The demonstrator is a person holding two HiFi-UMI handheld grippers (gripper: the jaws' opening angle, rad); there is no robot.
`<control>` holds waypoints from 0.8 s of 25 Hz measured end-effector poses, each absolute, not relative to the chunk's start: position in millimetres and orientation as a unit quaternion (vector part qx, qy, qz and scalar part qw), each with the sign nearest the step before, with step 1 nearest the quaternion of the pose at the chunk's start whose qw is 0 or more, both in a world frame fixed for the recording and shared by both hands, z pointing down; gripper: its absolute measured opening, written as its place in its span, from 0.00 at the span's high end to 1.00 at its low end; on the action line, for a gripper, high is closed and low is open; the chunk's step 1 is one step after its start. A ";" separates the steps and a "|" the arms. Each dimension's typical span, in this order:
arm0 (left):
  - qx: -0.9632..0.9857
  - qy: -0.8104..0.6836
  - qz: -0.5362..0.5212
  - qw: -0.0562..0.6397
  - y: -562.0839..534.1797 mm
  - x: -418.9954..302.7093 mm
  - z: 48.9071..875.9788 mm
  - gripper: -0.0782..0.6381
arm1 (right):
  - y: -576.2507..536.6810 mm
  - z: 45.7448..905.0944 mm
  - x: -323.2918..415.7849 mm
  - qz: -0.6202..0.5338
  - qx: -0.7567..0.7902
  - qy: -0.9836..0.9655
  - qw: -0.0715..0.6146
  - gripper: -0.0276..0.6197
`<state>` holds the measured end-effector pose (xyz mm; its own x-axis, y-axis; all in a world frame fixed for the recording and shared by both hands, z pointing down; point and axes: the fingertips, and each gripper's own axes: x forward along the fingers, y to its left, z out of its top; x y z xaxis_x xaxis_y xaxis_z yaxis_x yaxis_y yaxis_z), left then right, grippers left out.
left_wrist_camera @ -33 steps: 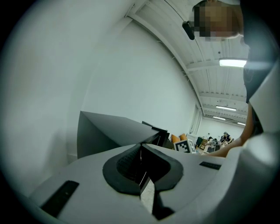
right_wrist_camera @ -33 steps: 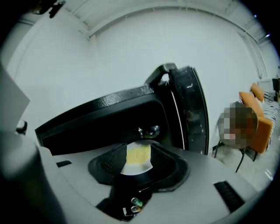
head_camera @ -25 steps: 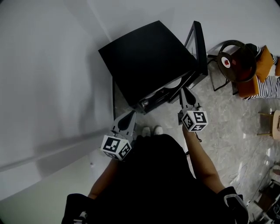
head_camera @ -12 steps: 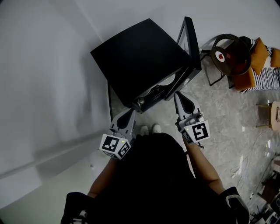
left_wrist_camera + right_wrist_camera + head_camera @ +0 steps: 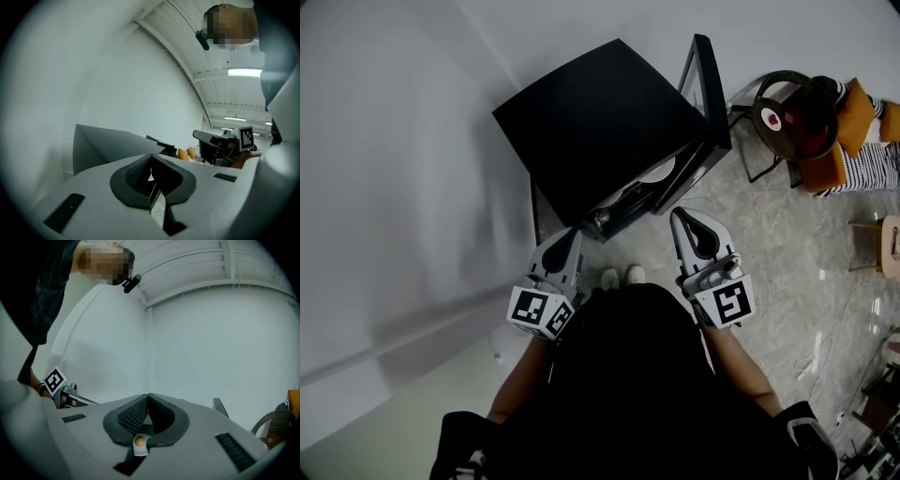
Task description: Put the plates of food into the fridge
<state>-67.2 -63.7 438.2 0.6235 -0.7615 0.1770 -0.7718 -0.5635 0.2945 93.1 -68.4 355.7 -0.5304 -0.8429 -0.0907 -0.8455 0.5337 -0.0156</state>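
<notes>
Low in the frame, both grippers are held in front of the person's dark torso, each clenched on nothing: the left gripper [image 5: 564, 236] left of centre, the right gripper [image 5: 684, 217] just right of it. Beyond them stands the black fridge [image 5: 600, 122], its door [image 5: 705, 94] swung open, a pale plate [image 5: 661, 172] showing inside near the front. Pushing the door shut hard could jolt that plate, and a closed tip may slip off the thin door edge

One black fridge [image 5: 600, 122], one plate [image 5: 662, 172] inside. Two tongs: left tongs [image 5: 566, 233], right tongs [image 5: 680, 217]. Two white shoes [image 5: 610, 278], one round chair [image 5: 797, 117].
</notes>
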 end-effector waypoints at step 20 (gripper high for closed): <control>0.884 -0.425 -0.002 0.197 -47.5 -74.7 455.4 0.86 | -38.3 357.1 83.8 0.017 -0.489 0.872 0.005 0.92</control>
